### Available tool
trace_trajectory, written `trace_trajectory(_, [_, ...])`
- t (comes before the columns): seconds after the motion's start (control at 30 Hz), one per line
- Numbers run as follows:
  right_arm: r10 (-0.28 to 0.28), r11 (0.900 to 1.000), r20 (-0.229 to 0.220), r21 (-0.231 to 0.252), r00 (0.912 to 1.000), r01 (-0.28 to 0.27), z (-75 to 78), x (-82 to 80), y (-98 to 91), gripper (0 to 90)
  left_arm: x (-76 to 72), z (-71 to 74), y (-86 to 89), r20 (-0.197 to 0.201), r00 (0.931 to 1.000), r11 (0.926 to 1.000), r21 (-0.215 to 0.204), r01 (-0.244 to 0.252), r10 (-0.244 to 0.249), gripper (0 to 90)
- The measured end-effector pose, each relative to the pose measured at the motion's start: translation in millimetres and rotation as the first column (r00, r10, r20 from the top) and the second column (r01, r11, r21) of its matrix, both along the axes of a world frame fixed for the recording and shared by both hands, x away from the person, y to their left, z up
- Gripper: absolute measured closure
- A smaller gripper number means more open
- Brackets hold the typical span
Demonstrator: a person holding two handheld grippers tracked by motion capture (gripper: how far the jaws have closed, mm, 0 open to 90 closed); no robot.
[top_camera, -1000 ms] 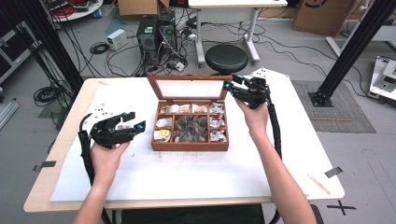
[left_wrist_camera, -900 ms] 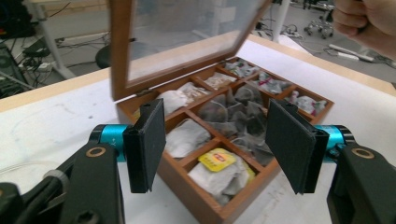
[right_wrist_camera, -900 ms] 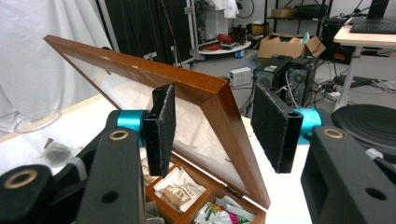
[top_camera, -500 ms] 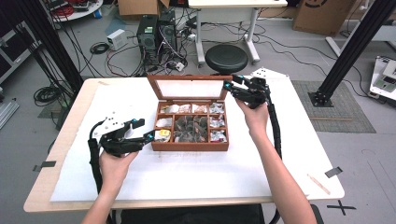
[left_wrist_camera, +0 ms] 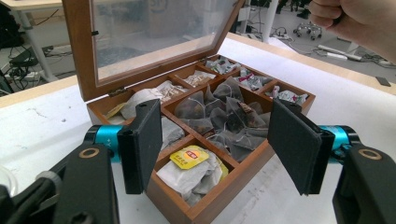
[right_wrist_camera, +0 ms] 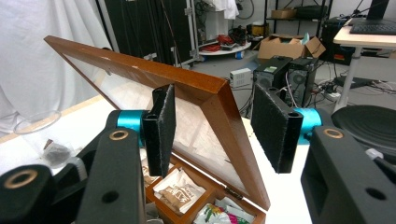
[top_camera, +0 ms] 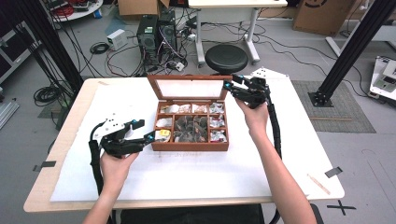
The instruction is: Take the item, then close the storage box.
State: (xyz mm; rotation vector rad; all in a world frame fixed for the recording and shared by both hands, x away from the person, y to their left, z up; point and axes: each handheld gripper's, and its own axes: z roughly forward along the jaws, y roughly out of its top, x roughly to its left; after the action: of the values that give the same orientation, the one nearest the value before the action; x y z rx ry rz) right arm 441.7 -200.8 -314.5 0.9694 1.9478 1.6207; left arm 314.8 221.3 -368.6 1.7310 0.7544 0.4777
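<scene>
My right gripper [right_wrist_camera: 212, 126] straddles the raised lid [right_wrist_camera: 196, 88] unclamped; my left gripper [left_wrist_camera: 215, 144], jaws just widening and empty, should descend squarely onto the yellow-tagged tea bag [left_wrist_camera: 189, 157] in the tea box's [top_camera: 191, 145] near-left compartment.

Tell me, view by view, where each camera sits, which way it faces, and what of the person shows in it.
High view: above the person's side, looking forward and down on the white table; both forearms, left gripper and right gripper.
Left gripper view: on the left gripper, its open jaws facing the wooden tea box; the other hand at top right.
Right gripper view: on the right gripper, its jaws standing either side of the lid, apart from it.
Shared: all three show the box and its raised lid.
</scene>
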Motion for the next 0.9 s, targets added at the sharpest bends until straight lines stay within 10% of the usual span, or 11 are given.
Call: trace_trajectory(0.9, [0.002,1.0000,0.003,-0.006,1.0000,-0.002,0.5,-1.1,0.6,50.7,1.1,-2.2,1.7,0.001,0.9999,0.9999,-0.003,-0.016,0.016,34.7])
